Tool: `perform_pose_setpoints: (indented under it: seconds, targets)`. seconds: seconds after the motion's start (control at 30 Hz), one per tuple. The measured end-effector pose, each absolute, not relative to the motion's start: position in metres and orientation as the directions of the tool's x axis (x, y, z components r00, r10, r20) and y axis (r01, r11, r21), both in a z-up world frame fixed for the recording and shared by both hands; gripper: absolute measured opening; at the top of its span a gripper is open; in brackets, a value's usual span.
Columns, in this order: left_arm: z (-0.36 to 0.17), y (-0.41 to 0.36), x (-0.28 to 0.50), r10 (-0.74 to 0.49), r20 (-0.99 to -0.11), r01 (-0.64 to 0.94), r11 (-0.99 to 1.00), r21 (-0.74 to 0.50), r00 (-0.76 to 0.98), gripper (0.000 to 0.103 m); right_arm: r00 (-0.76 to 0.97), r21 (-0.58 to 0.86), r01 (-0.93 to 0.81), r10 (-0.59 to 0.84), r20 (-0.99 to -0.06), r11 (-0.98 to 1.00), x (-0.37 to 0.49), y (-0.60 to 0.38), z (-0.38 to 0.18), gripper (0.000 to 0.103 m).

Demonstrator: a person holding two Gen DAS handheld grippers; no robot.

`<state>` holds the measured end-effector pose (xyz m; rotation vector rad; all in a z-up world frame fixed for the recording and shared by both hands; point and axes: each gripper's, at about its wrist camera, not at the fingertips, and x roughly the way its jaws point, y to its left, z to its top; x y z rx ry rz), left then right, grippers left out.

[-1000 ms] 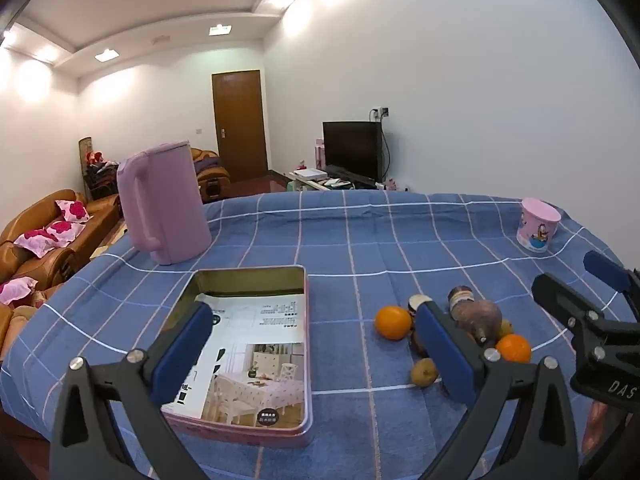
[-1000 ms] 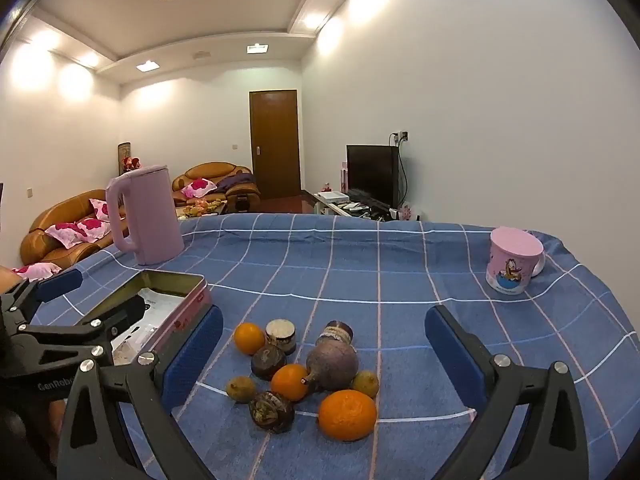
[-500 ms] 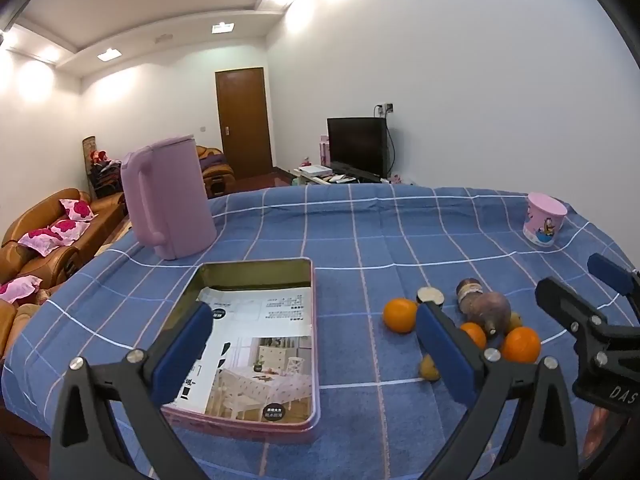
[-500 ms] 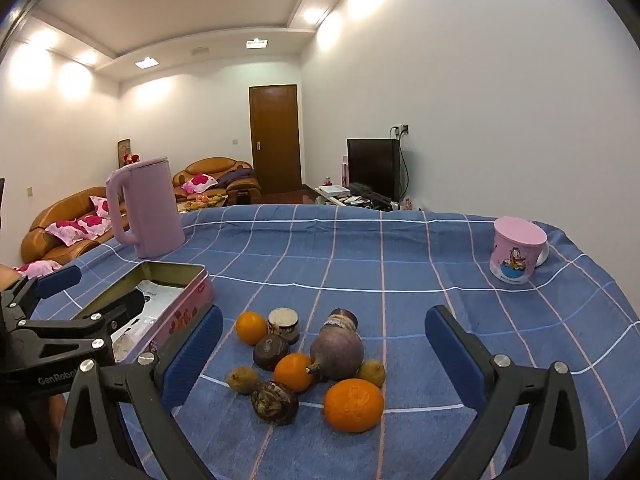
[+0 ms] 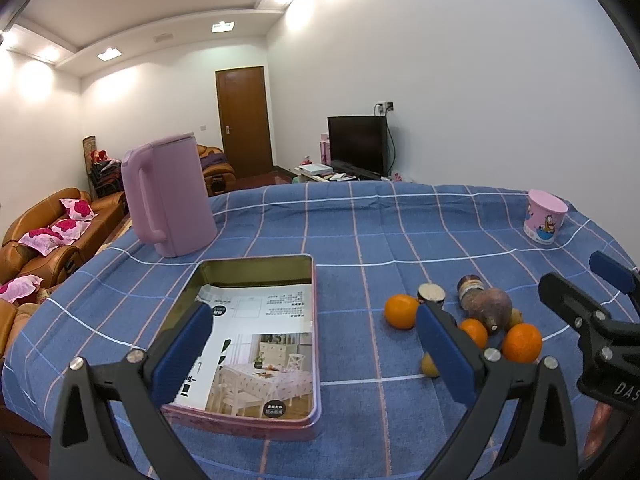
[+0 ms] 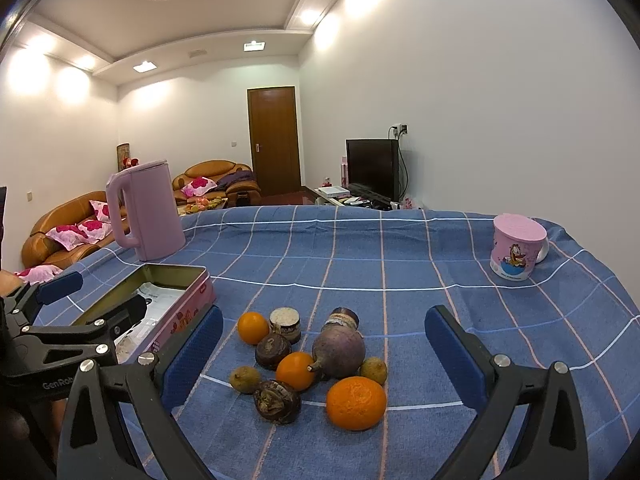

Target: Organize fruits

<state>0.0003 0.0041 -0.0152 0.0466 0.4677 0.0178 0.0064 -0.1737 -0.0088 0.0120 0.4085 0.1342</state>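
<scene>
1. A cluster of fruit [image 6: 308, 360] sits low and centre in the right wrist view, on a blue checked tablecloth [image 6: 400, 256]: a large orange [image 6: 356, 397] nearest the camera, a smaller orange [image 6: 295, 370] behind it and a third orange [image 6: 253, 327] at the cluster's upper left.
2. A purple round root vegetable [image 6: 338, 354] lies at the middle of the pile, touching the smaller orange; two dark brown wrinkled fruits [image 6: 277, 401] and two small yellow-green fruits [image 6: 245, 379] ring it.
3. The right gripper [image 6: 324, 350] hangs above the pile, its blue-padded jaws spread wide and holding nothing.
4. Left of the fruit, an open pink metal tin [image 5: 316, 364] lies flat with a printed furniture leaflet [image 5: 256, 344] inside it.
5. The left gripper [image 5: 316, 350] is framed over the tin's right edge in the left wrist view, jaws likewise wide apart and empty.
6. A pink electric kettle [image 5: 168, 196] stands upright beyond the tin at the left; a pink cartoon mug [image 6: 516, 250] stands well apart at the right edge of the table.
7. Brown sofas [image 6: 60, 236], a wooden door [image 6: 274, 140] and a dark television [image 6: 372, 168] fill the room behind.
</scene>
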Motion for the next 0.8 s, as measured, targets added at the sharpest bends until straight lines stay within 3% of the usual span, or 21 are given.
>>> perform_pose_setpoints:
  seconds: [0.8]
  targets:
    - [-0.0166,0.0064,-0.0013,0.029,-0.453,-0.009,0.999,0.046,0.891,0.103,0.909,0.038,-0.128,0.132,-0.394,0.991,0.0058,-0.1728,-0.0105,0.102]
